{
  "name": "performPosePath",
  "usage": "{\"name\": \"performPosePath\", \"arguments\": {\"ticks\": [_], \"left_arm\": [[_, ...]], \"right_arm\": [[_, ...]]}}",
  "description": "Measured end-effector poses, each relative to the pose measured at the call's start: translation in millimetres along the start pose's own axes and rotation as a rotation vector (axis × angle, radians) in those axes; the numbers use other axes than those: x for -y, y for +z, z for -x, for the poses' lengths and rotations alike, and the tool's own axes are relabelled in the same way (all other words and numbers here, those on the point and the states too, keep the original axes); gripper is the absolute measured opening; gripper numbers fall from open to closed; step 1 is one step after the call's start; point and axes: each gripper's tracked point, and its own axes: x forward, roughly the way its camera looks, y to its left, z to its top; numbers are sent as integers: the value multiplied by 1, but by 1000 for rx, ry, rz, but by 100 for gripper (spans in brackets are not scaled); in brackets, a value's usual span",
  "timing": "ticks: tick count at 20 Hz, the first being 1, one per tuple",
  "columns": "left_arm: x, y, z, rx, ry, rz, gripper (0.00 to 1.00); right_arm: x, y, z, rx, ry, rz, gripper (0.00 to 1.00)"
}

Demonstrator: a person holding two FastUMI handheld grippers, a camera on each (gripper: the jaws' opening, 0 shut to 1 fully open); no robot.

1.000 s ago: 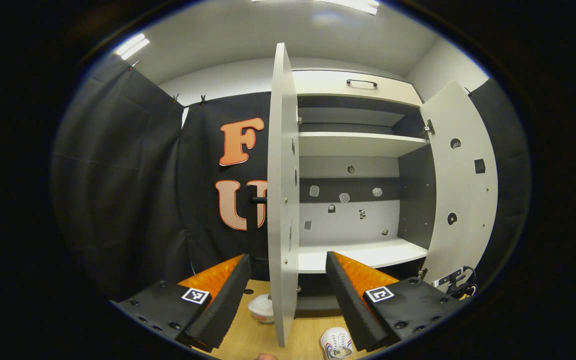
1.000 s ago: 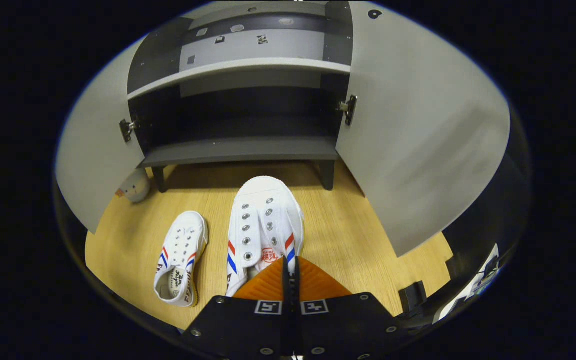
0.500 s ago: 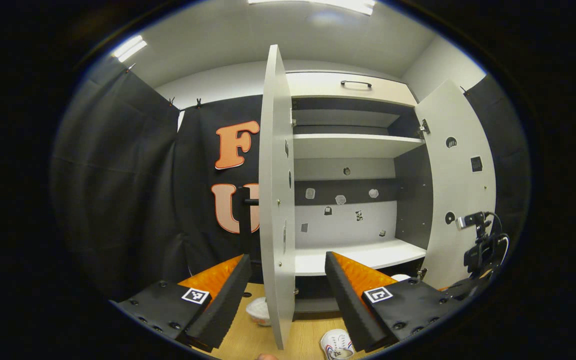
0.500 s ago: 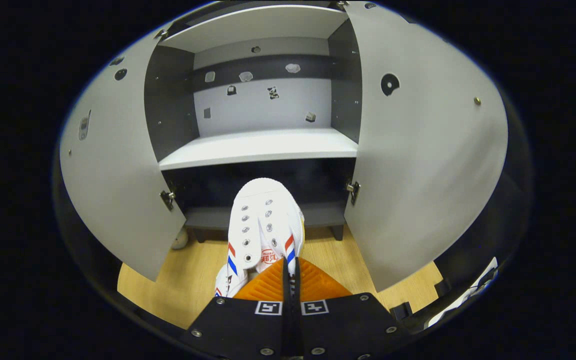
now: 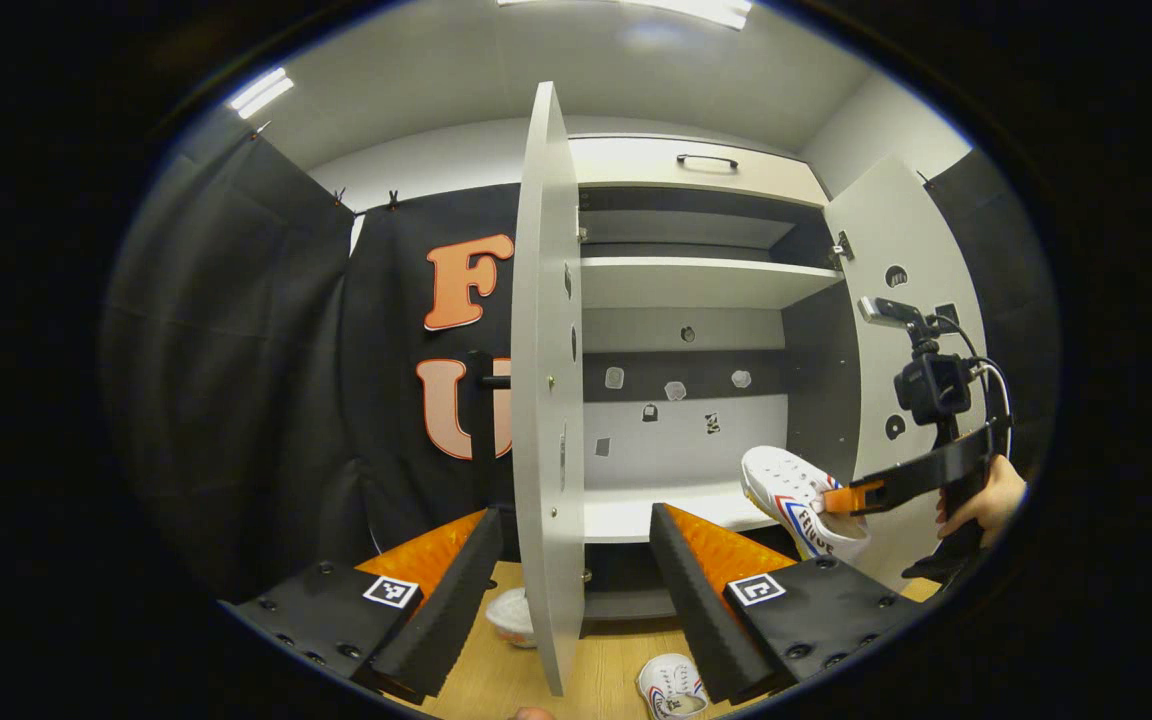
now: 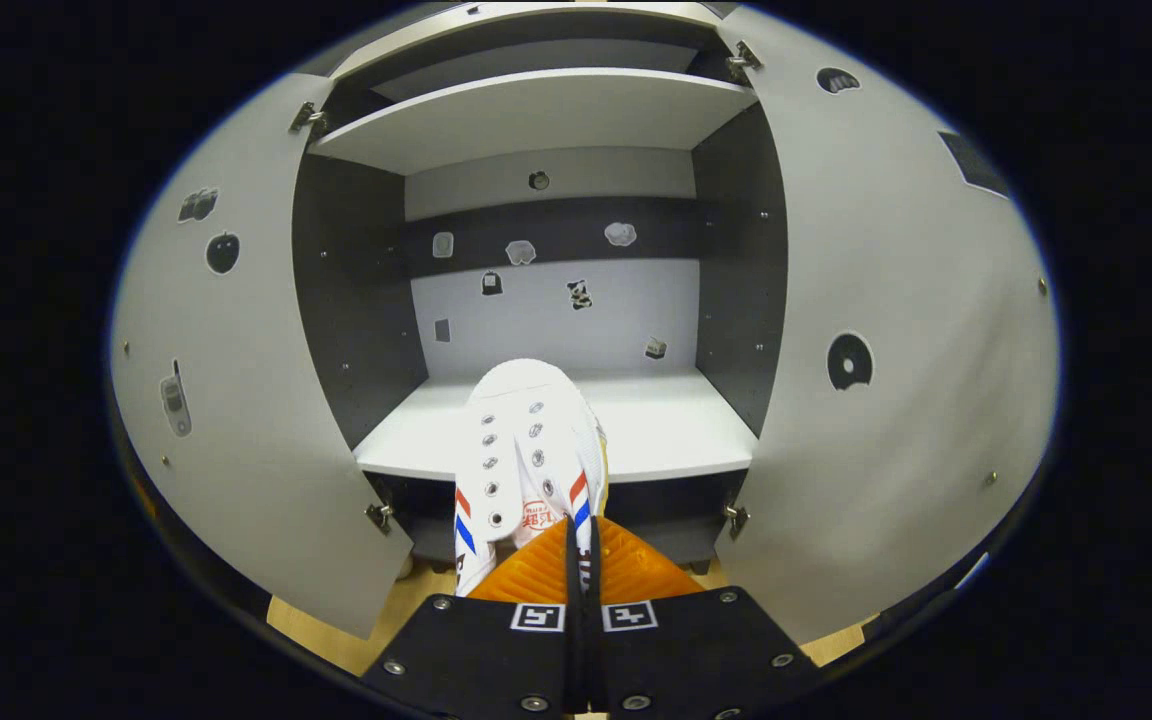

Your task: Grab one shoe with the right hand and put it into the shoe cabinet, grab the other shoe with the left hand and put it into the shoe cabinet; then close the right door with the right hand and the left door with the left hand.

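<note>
Pinching shoe [image 6: 526,450] heel, right jaws clenched over cabinet shelf [image 6: 656,425]; left jaws released.

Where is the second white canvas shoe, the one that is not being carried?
The second white canvas shoe lies on the light wooden floor at the bottom of the left gripper view, just right of the open grey left door's lower edge.

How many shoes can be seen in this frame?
2: one shoe held by the right gripper at the white shelf; the other shoe on the wooden floor below the cabinet.
</note>
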Motion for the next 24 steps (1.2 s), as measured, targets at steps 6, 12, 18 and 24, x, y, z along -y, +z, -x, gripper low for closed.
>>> {"name": "performPosePath", "arguments": {"ticks": [6, 12, 18, 24], "left_arm": [[-2, -6, -1, -15, 4, 6, 96], [-5, -9, -5, -19, 16, 5, 94], [1, -22, -10, -54, 13, 3, 94], [14, -31, -13, -83, 1, 16, 94]], "right_arm": [[10, 31, 24, -10, -24, 6, 0], [20, 29, -48, -124, -70, -17, 0], [36, 20, -116, -209, -97, -73, 0], [34, 29, -114, -144, -79, -42, 19]]}}
